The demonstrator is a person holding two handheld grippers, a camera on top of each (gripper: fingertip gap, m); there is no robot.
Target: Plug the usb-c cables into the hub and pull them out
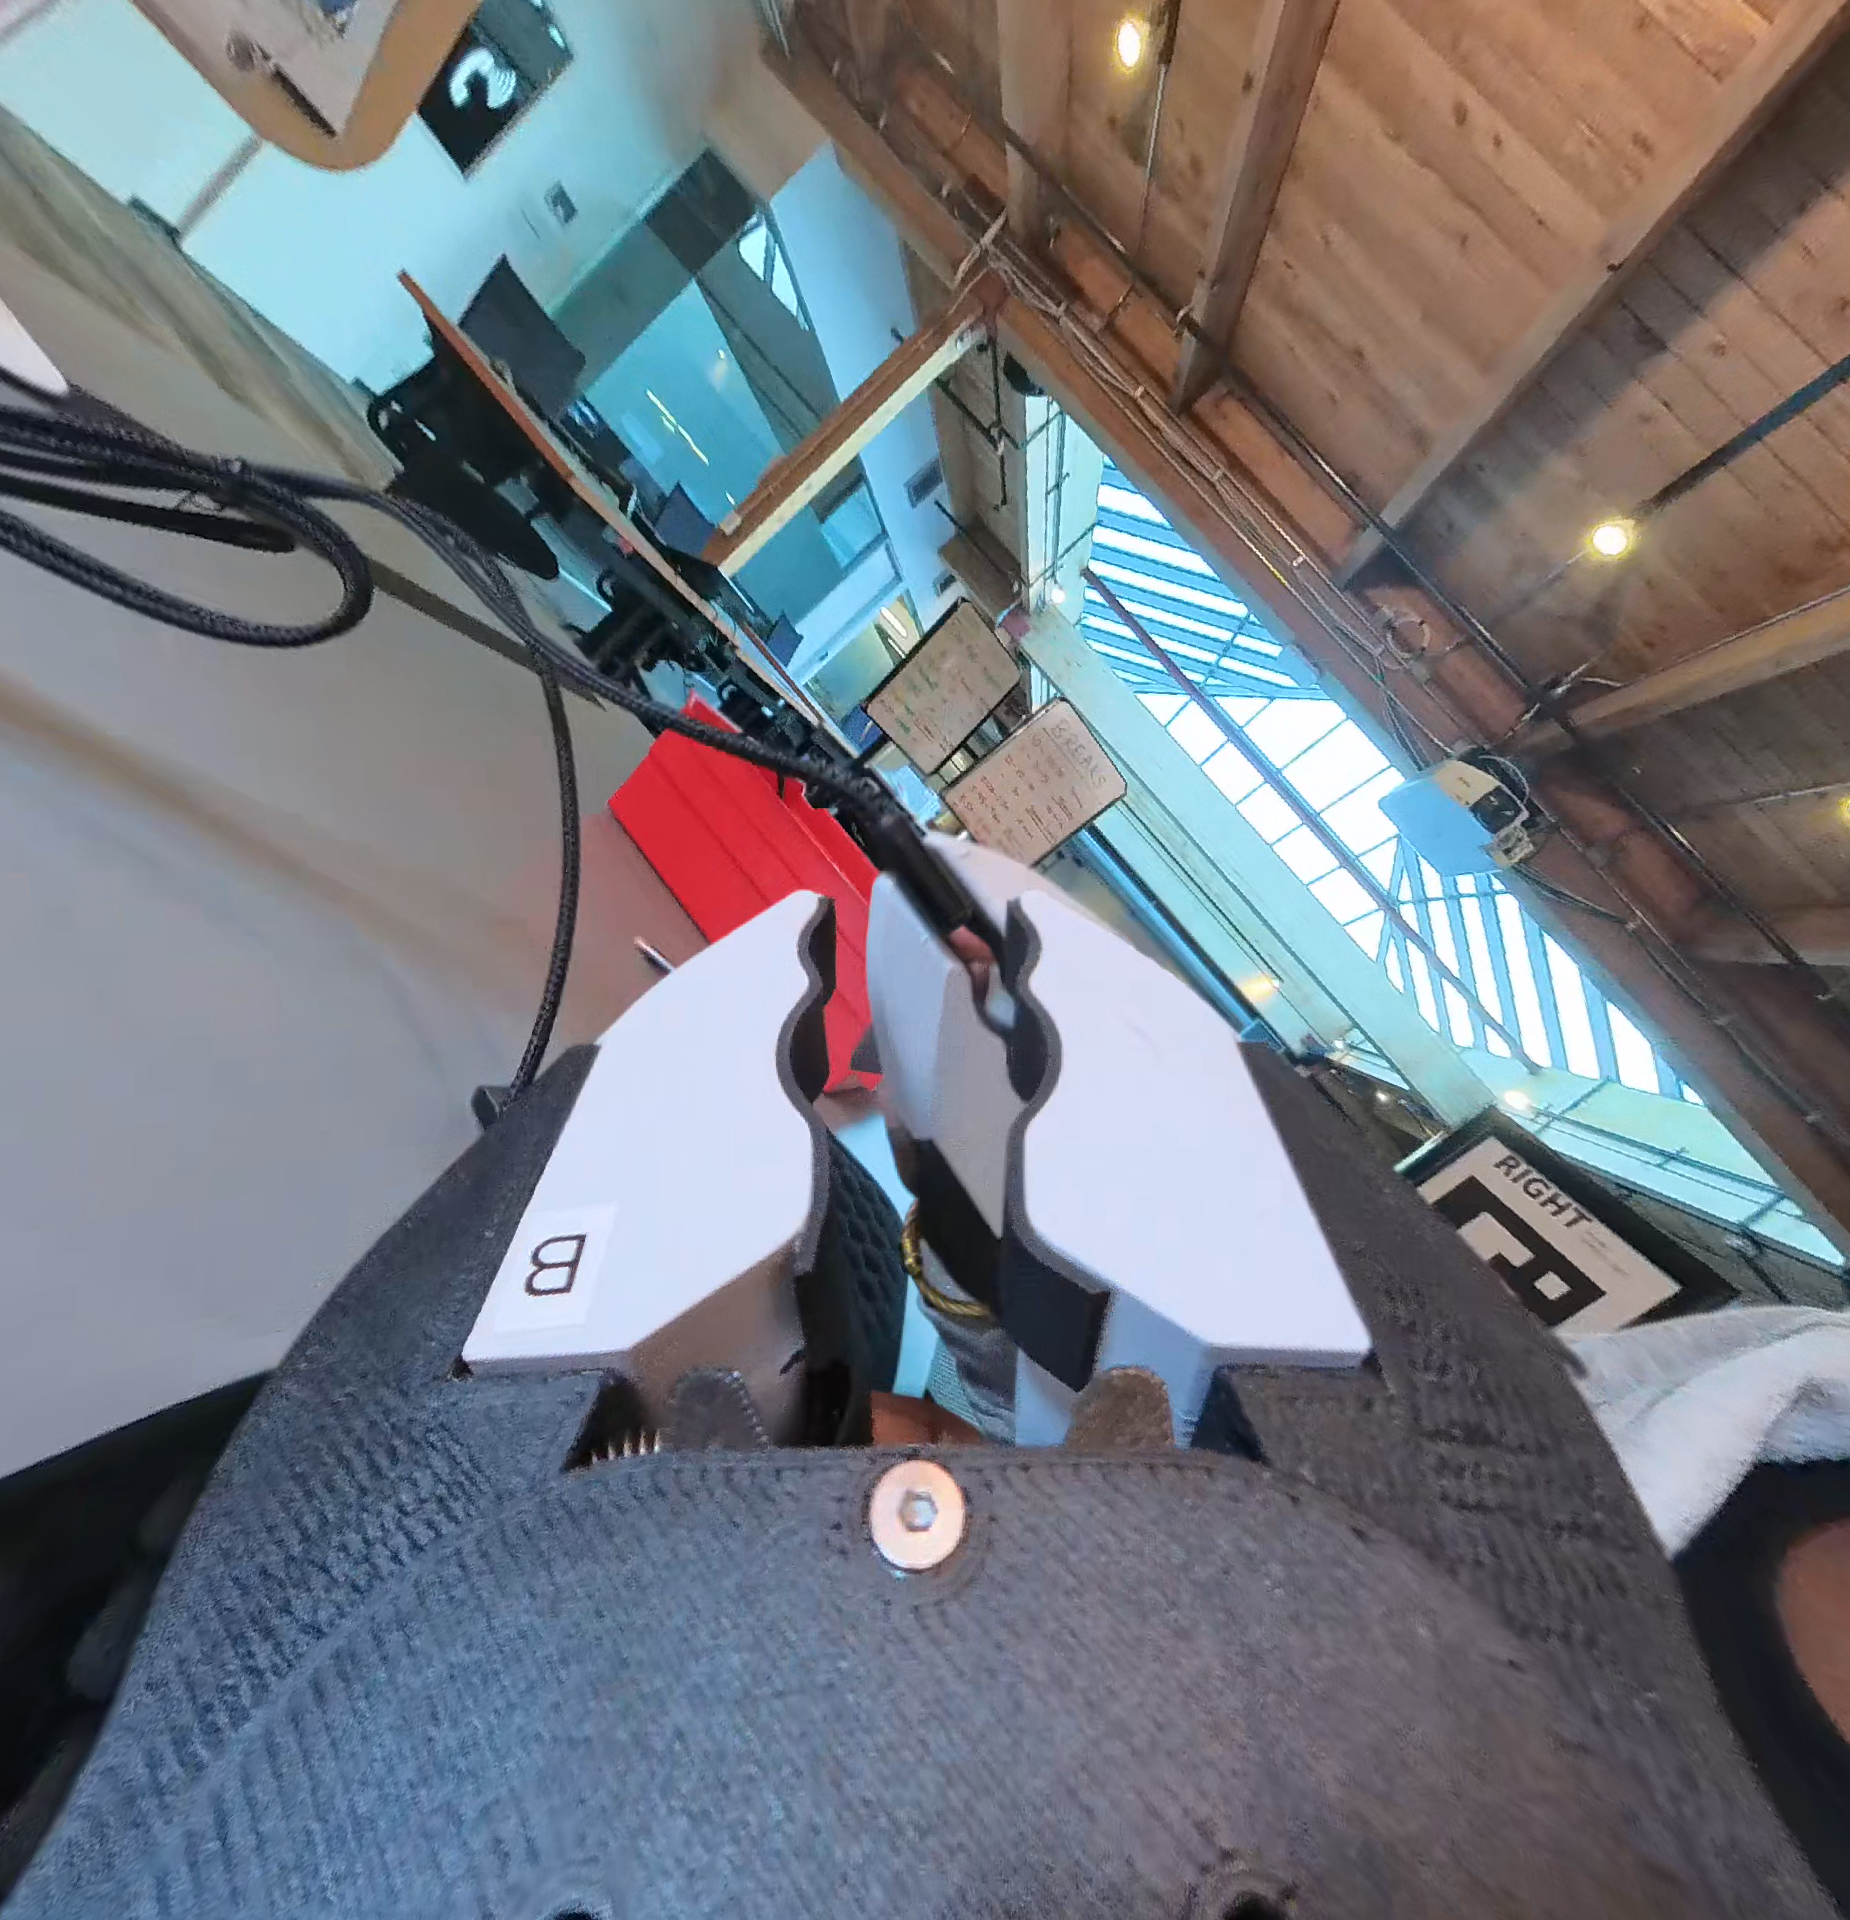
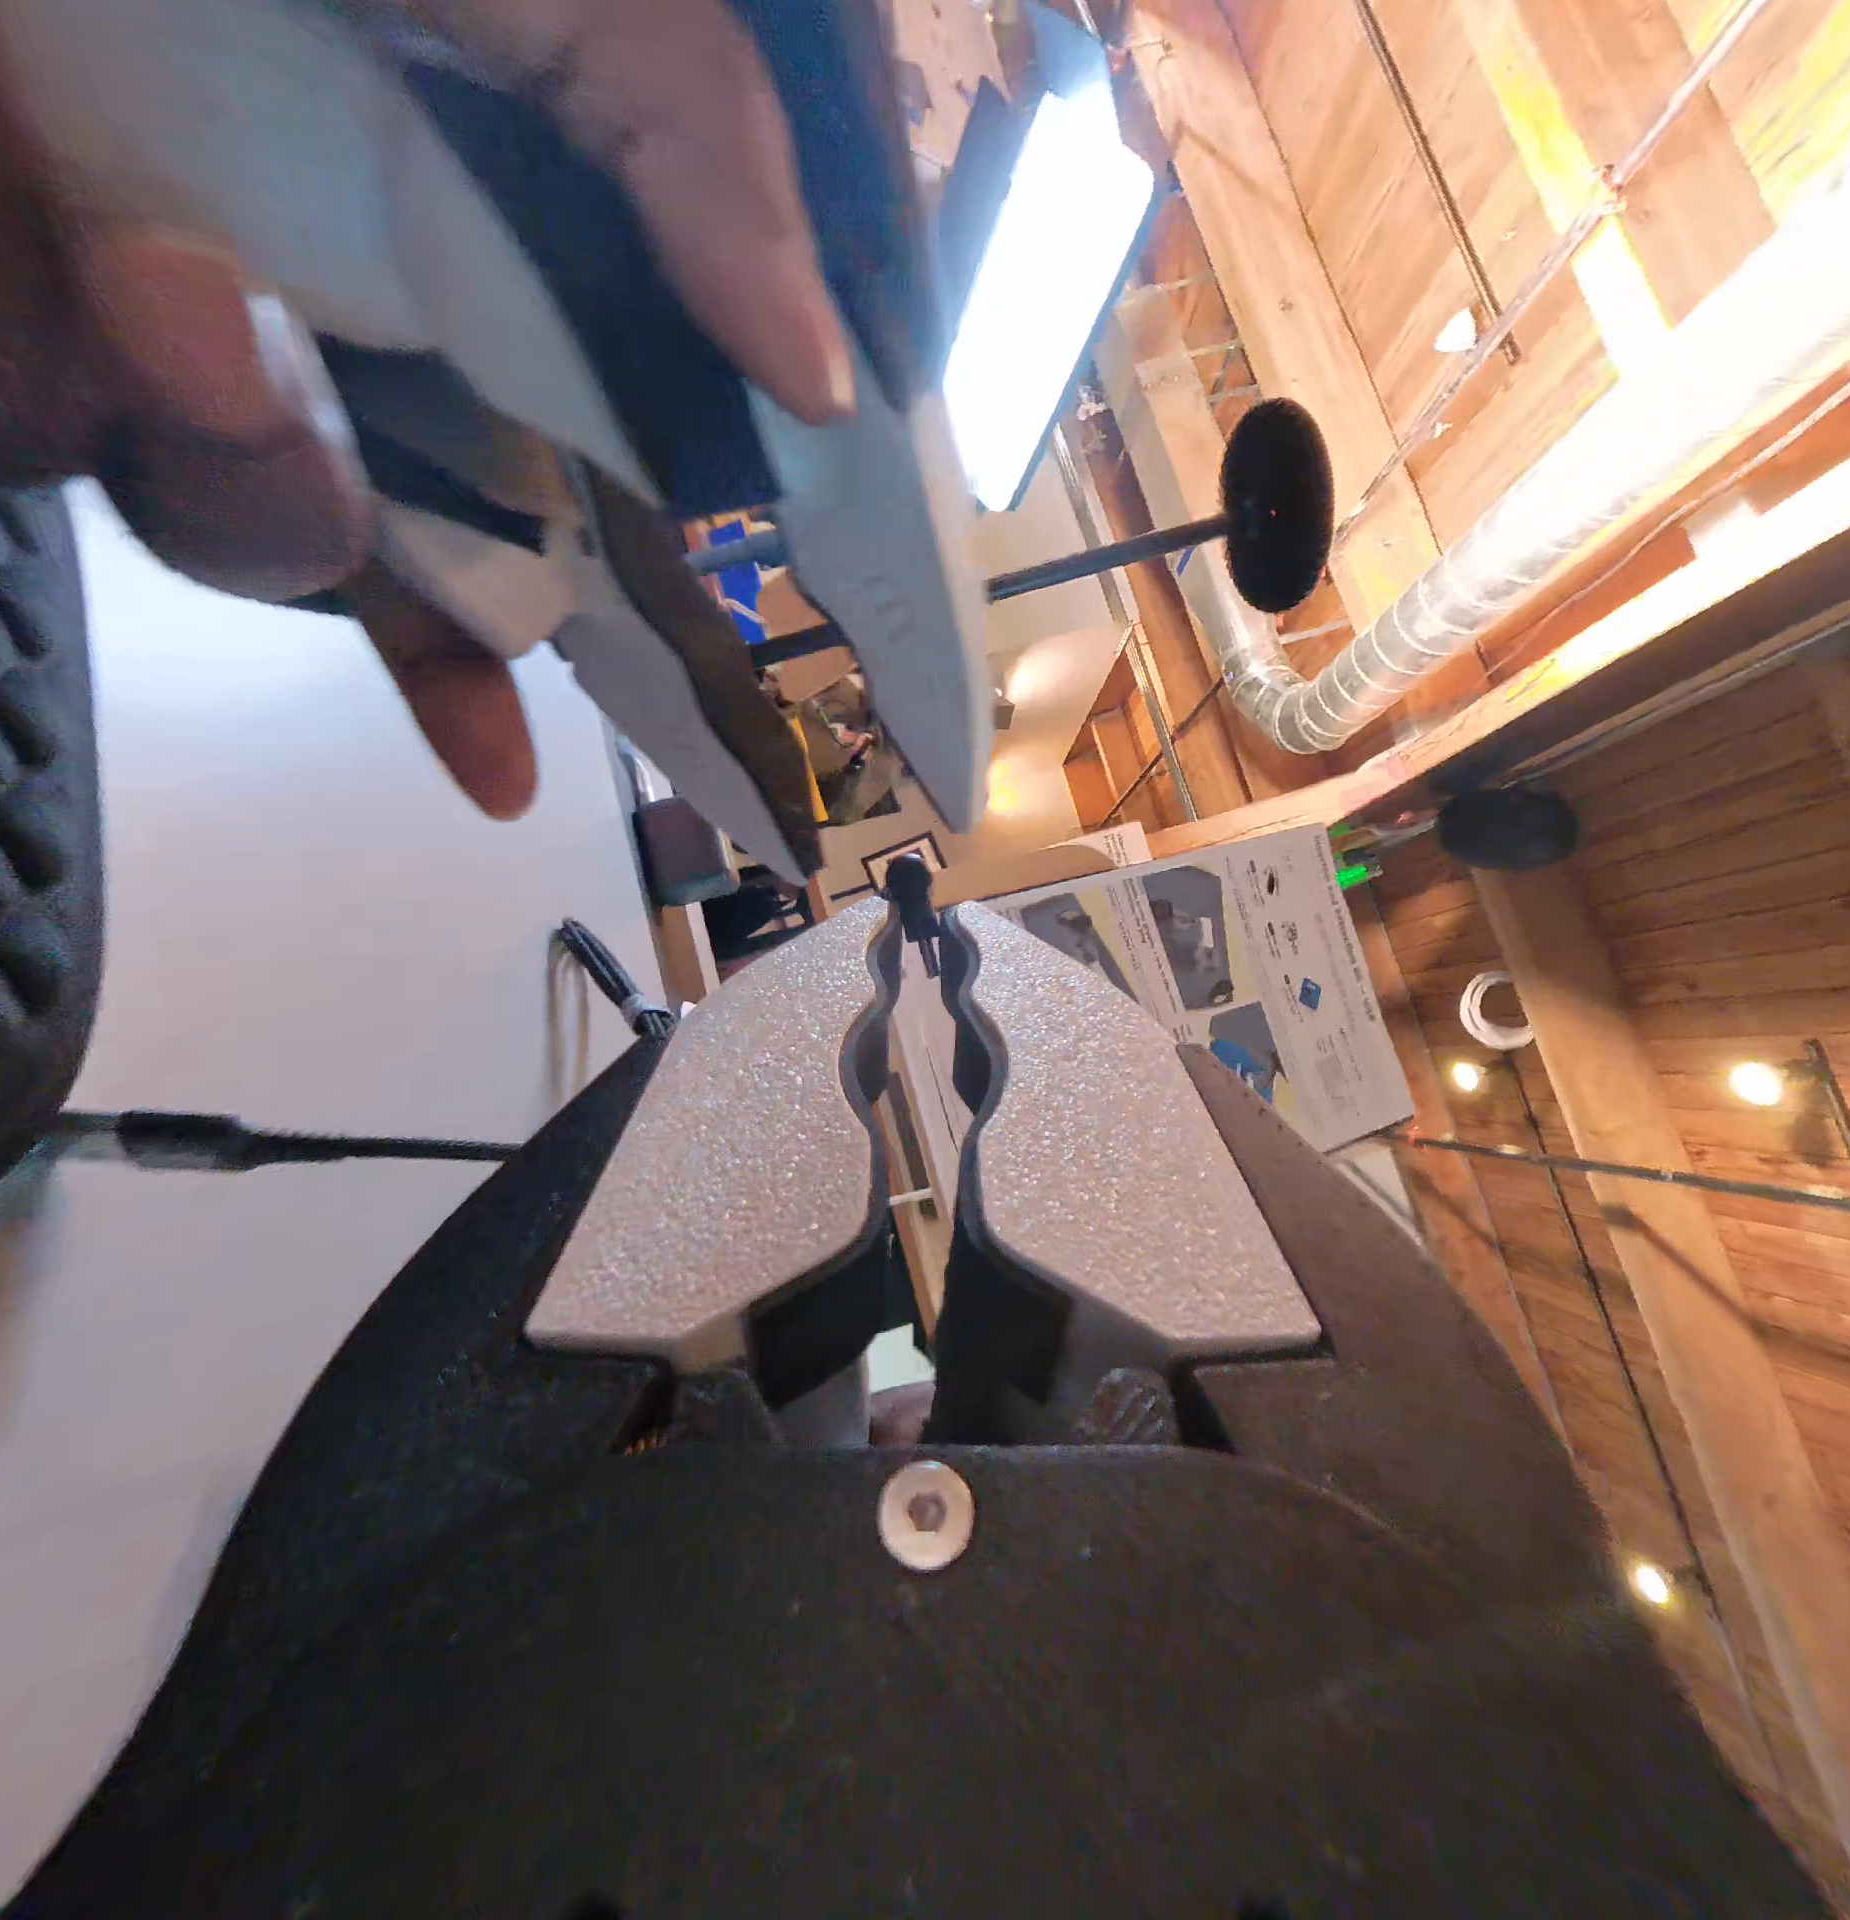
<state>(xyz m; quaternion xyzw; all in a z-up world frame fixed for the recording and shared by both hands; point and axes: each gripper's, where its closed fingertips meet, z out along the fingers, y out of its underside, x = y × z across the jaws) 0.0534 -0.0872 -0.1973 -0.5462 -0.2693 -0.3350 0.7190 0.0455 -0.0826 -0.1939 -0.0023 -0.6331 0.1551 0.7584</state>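
Observation:
In the left wrist view my left gripper [image 1: 916, 935] is open, its white fingers [image 1: 692, 1091] spread. The right gripper's pale finger [image 1: 936, 1039] stands between them with a black usb-c plug [image 1: 936, 904] against it. The plug's braided cable [image 1: 692, 717] runs off to the upper left. In the right wrist view my right gripper [image 2: 916, 920] is nearly closed, with the small black plug [image 2: 916, 914] pinched at its tips. The left gripper [image 2: 859, 665], held by a hand [image 2: 121, 364], hangs open just above those tips. I cannot make out the hub.
The white table [image 1: 173, 987] fills the left of both tilted views. Several black braided cables [image 1: 225, 499] loop on it. Another plug and cable [image 2: 194, 1143] lie on the table [image 2: 277, 883]. A red box [image 1: 734, 831] stands behind the grippers. A sleeve [image 1: 1679, 1392] is at the right. Only a small space, under 4 cm, lies between the two pairs of fingers.

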